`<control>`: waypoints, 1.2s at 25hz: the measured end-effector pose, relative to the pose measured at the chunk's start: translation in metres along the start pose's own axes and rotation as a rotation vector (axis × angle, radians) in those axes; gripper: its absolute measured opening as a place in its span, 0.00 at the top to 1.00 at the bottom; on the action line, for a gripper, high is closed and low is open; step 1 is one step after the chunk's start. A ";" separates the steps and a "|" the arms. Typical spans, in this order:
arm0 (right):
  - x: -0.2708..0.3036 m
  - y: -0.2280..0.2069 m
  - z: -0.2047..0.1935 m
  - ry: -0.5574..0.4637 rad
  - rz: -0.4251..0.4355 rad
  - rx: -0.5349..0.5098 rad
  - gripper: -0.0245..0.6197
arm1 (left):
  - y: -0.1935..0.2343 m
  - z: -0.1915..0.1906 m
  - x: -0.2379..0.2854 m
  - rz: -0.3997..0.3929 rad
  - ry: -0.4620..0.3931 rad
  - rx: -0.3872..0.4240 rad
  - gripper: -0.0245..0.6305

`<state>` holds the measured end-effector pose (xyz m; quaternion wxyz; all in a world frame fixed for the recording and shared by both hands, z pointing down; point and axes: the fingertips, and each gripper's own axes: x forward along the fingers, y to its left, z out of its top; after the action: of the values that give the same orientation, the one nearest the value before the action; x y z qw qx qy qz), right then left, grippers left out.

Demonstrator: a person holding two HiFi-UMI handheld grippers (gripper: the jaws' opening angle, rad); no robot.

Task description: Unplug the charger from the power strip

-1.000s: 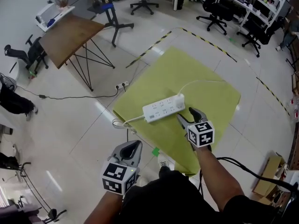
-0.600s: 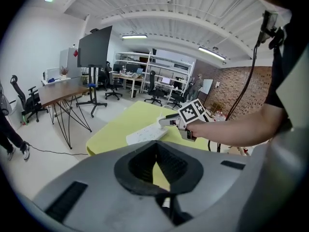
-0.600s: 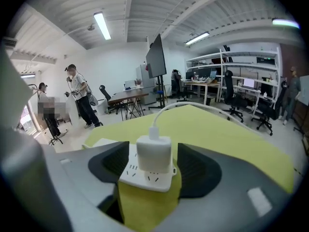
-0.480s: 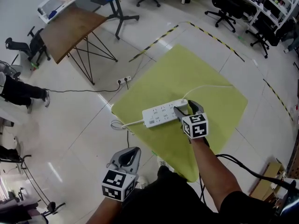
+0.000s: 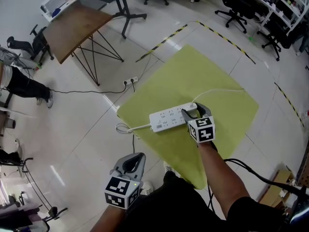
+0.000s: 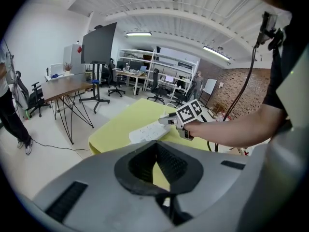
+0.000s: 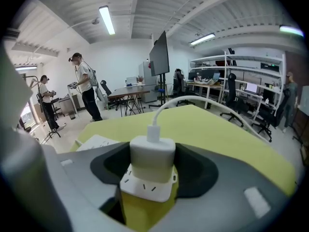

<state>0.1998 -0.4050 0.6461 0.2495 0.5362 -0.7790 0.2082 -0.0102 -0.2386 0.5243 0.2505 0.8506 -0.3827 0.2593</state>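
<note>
A white power strip (image 5: 169,118) lies on a yellow cloth (image 5: 203,76) spread on the floor. A white charger (image 5: 193,106) is plugged in at its right end, and its thin white cable (image 5: 217,92) curves away to the right. My right gripper (image 5: 193,111) reaches over that end. In the right gripper view the charger (image 7: 152,156) stands between the closing jaws of the right gripper (image 7: 152,149), with dark gaps on both sides. My left gripper (image 5: 133,158) hangs near my body, off the cloth, shut and holding nothing; in its own view the left gripper (image 6: 157,146) points toward the strip (image 6: 147,132).
The strip's own cord (image 5: 126,128) loops off the cloth's left edge. A floor socket (image 5: 130,81) and a black wire lie beyond it. A wooden table (image 5: 77,30) on thin black legs stands at the upper left. Office chairs (image 5: 234,16) and striped floor tape (image 5: 222,37) lie farther off. Two people (image 7: 84,88) stand in the distance.
My right gripper has moved from beside the strip up to its right end, and now has the charger between its jaws. The left gripper has sunk slightly.
</note>
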 end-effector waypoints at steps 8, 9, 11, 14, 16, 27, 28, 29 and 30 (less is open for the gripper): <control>-0.009 0.000 0.017 -0.047 0.012 0.044 0.54 | 0.007 0.002 -0.008 0.010 -0.021 -0.028 0.95; -0.014 0.000 0.018 -0.047 0.019 0.050 0.54 | 0.006 0.002 -0.009 0.009 -0.024 -0.030 0.95; -0.027 0.003 0.019 -0.043 0.041 0.067 0.54 | 0.006 0.002 -0.010 0.008 -0.032 -0.034 0.95; -0.051 0.016 0.013 -0.020 0.093 0.077 0.54 | 0.012 -0.001 -0.013 0.016 -0.042 -0.053 0.95; -0.064 0.029 0.003 0.011 0.131 0.060 0.54 | 0.019 -0.002 -0.016 0.027 -0.052 -0.061 0.95; -0.075 0.148 -0.101 0.371 0.341 -0.063 0.54 | 0.023 -0.010 -0.051 0.034 -0.101 -0.082 0.95; -0.072 0.153 -0.105 0.385 0.335 -0.093 0.54 | 0.022 -0.013 -0.054 0.036 -0.104 -0.083 0.95; -0.069 0.157 -0.107 0.392 0.328 -0.117 0.54 | 0.022 -0.015 -0.057 0.037 -0.107 -0.085 0.95; -0.067 0.160 -0.107 0.397 0.323 -0.134 0.54 | 0.022 -0.016 -0.061 0.040 -0.110 -0.087 0.95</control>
<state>0.0868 -0.2385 0.6809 0.3960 0.3360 -0.8023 0.2942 -0.0665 -0.2093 0.5028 0.2606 0.8442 -0.4235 0.2001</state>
